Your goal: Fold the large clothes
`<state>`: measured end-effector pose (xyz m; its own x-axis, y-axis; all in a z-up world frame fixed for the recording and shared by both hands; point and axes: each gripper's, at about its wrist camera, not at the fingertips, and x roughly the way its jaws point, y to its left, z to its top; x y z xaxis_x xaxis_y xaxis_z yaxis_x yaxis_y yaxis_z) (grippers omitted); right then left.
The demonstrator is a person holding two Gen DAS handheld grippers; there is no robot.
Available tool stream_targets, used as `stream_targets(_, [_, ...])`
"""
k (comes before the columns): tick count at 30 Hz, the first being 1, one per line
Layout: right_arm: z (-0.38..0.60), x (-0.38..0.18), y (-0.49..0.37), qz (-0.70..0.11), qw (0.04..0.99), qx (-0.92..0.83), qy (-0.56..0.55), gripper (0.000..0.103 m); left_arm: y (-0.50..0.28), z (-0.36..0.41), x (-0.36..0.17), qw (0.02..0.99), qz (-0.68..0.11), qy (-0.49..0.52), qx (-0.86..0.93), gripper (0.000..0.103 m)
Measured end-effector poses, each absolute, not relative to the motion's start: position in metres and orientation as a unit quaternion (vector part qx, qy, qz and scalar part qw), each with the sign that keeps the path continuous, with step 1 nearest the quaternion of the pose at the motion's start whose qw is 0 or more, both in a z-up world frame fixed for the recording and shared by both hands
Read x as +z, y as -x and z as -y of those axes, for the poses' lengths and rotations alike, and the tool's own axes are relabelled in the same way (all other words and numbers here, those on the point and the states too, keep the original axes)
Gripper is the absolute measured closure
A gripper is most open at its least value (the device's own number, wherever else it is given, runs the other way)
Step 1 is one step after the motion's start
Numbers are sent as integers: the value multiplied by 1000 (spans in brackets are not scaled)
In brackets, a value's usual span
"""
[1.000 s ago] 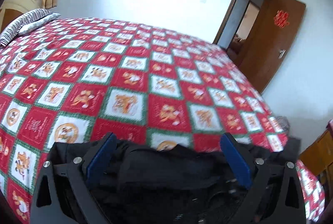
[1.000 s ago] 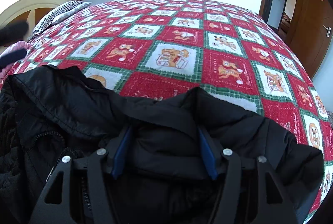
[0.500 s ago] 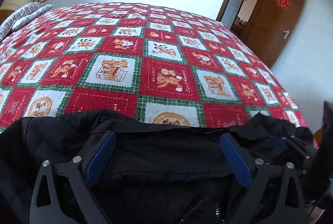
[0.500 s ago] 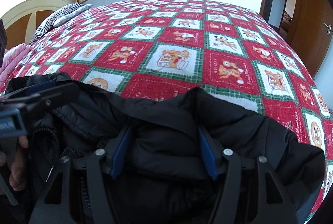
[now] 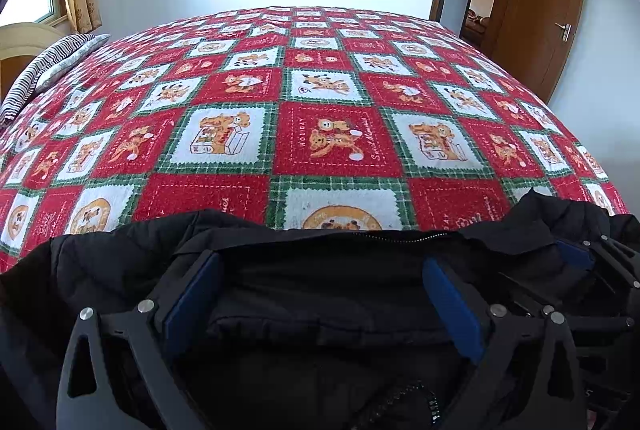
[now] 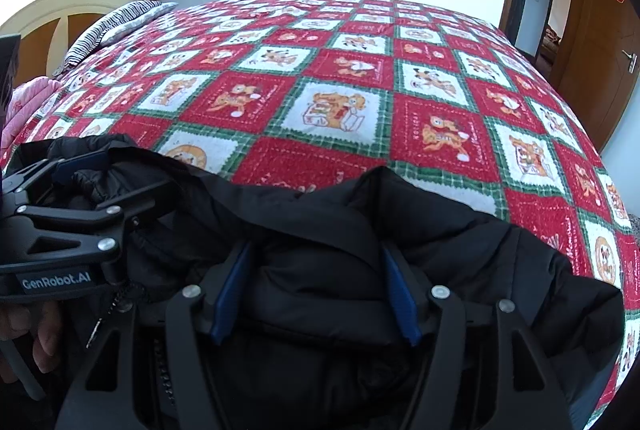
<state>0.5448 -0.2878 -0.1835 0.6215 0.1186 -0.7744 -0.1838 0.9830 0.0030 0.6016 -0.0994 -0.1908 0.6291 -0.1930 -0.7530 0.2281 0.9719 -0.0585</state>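
In the left wrist view the left claw (image 5: pixel 324 294) stands wide apart, its blue pads (image 5: pixel 192 302) flanking a fold of the black jacket (image 5: pixel 120 262) at six o'clock on the red checked bedspread (image 5: pixel 336 134); whether they pinch it I cannot tell; in the right wrist view the right claw (image 6: pixel 316 290) is clenched on a thick puff of the jacket (image 6: pixel 480 270), pads sunk in; the left claw (image 6: pixel 76 186) lies at nine o'clock on the collar.
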Motion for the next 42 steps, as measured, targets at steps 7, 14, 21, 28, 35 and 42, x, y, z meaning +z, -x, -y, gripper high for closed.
stream_targets(7, [286,-184,-545,-430,898,81,46,35,-602,105,-193,902,-416,-39,-106,3])
stream_targets(14, [283,-185,-546,-432,897,78,57,35,-602,107,-194,902,-417,-44,-102,3])
stream_targets(21, [280,-186,-546,-433,896,73,66,34,-602,107,-195,903,-415,-50,-98,3])
stream_targets(28, [277,-186,-546,-434,895,69,74,34,-602,109,-195,904,-414,-53,-96,3])
stream_targets(35, [275,-187,-546,-435,895,67,80,34,-602,109,-195,904,-414,-56,-95,3])
stream_targets(42, [274,-187,-546,-435,894,63,86,34,-602,110,-196,904,-414,-57,-94,2])
